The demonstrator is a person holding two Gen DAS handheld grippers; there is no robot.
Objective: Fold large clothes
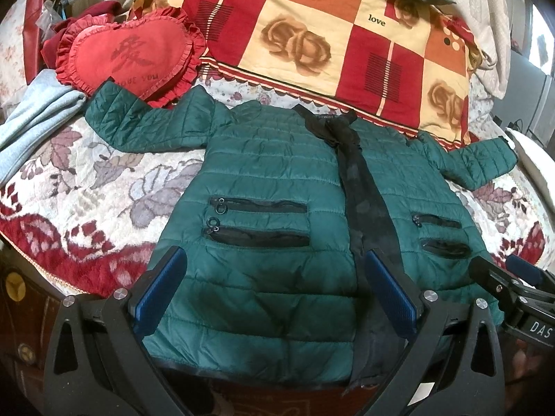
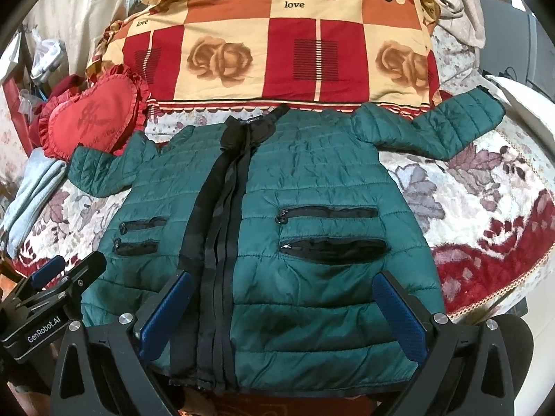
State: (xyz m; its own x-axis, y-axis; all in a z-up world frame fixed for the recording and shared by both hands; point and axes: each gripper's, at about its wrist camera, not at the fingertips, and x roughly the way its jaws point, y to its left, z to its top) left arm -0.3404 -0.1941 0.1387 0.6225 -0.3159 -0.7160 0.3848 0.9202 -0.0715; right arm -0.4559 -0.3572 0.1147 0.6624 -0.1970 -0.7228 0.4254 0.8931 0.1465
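The dark green quilted puffer jacket (image 1: 270, 187) lies face up and spread flat on the floral red-and-cream bedspread (image 1: 86, 201), its black zipper placket (image 1: 360, 201) closed down the middle, both sleeves thrown out sideways and its hem nearest me at the bed's edge. My left gripper (image 1: 274, 298) hangs over the jacket's hem on its left half, blue pads spread wide with nothing between them; my right gripper (image 2: 284, 315) hangs over the hem on the other half, likewise gaping and empty. Both point forward along the jacket toward its collar, tilted down, side by side and level with each other; in each view the other claw shows at the jacket's near corner. As I judge it, no fold has begun. The fabric looks slick and puffy, so a shallow pinch at the hem could catch only the top layer and let the back panel slide away, leaving a crooked fold. The sleeve on the jacket's left reaches up against the red heart-shaped ruffled cushion (image 1: 128, 59), and a folded pale blue cloth (image 1: 38, 121) lies just beyond that sleeve's cuff, so dragging the sleeve inward might snag either. Beyond the jacket's collar sits a red, orange and cream checked quilt printed with roses (image 1: 329, 34), well clear of my reach.
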